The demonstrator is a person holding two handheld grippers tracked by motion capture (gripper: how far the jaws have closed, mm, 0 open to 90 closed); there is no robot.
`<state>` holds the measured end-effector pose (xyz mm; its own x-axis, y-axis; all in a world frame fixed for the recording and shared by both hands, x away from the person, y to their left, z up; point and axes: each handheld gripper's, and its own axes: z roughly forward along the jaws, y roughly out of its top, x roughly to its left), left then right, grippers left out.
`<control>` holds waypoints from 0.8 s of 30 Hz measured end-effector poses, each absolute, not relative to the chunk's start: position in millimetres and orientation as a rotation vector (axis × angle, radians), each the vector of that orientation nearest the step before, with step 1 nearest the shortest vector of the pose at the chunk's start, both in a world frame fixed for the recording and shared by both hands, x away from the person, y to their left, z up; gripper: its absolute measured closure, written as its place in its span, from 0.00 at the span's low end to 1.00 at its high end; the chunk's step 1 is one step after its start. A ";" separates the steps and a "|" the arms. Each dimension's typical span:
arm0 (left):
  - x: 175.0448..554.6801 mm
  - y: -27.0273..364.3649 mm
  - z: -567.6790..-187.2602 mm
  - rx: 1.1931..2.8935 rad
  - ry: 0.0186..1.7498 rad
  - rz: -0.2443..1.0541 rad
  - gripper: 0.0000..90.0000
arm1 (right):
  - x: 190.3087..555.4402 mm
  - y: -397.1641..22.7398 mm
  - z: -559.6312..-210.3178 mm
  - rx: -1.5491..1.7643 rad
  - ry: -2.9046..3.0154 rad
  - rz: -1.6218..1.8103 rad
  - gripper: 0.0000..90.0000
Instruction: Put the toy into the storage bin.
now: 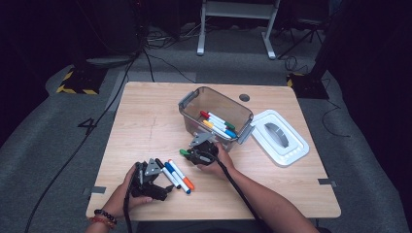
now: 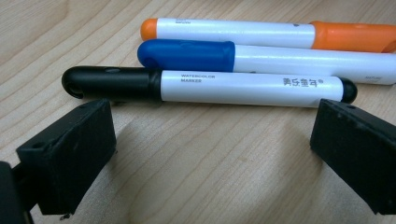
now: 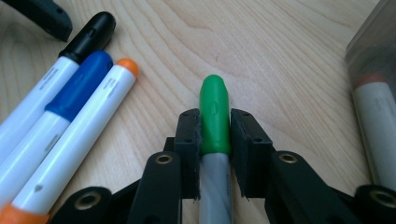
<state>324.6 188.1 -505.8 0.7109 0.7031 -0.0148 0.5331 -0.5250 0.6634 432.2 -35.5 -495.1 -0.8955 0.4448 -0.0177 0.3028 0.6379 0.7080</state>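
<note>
In the right gripper view the right gripper (image 3: 215, 135) has its two black fingers (image 3: 189, 140) pinching a green-capped marker with a grey-white barrel (image 3: 215, 112). The pads press on the lower part of the glossy green cap, whose rounded tip sticks out past them at the centre of the frame, just above the light wooden desk (image 3: 280, 56). In the high view this marker (image 1: 184, 152) sits a little left of centre, just in front of the clear plastic bin (image 1: 194, 99) holding more markers. The left gripper (image 2: 210, 140) has its fingers (image 2: 70, 154) spread wide with bare desk between them. Just beyond them lie three white-barrelled markers side by side: a black-capped marker (image 2: 210, 86) nearest, a blue-capped marker (image 2: 187, 55) behind it, and an orange-capped marker (image 2: 233, 32) farthest. A white lid (image 1: 291, 145) rests on the desk at the right of the bin.
</note>
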 end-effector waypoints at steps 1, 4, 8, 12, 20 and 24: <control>324.5 188.1 -505.8 2.258 0.936 0.335 0.01 | 430.8 -37.8 -494.9 0.606 2.672 1.101 0.82; 324.6 188.1 -505.8 2.257 0.936 0.334 0.01 | 425.2 -45.5 -495.4 0.586 2.678 1.113 0.83; 324.6 188.1 -505.8 2.257 0.936 0.334 0.01 | 417.1 -57.7 -496.8 0.575 2.673 1.135 0.83; 324.6 188.1 -505.8 2.257 0.936 0.334 0.01 | 408.8 -69.6 -496.3 0.547 2.685 1.132 0.83; 324.3 188.2 -505.7 2.258 0.939 0.335 0.01 | 396.3 -93.7 -484.9 0.500 2.701 1.175 0.83; 324.3 188.2 -505.7 2.258 0.939 0.335 0.01 | 386.7 -109.5 -476.9 0.481 2.694 1.217 0.83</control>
<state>324.3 188.2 -505.7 0.7094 0.7046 -0.0163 0.5355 -0.5238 0.6625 386.7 -109.5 -476.9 -0.9381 0.3463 -0.0014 0.2279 0.6203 0.7505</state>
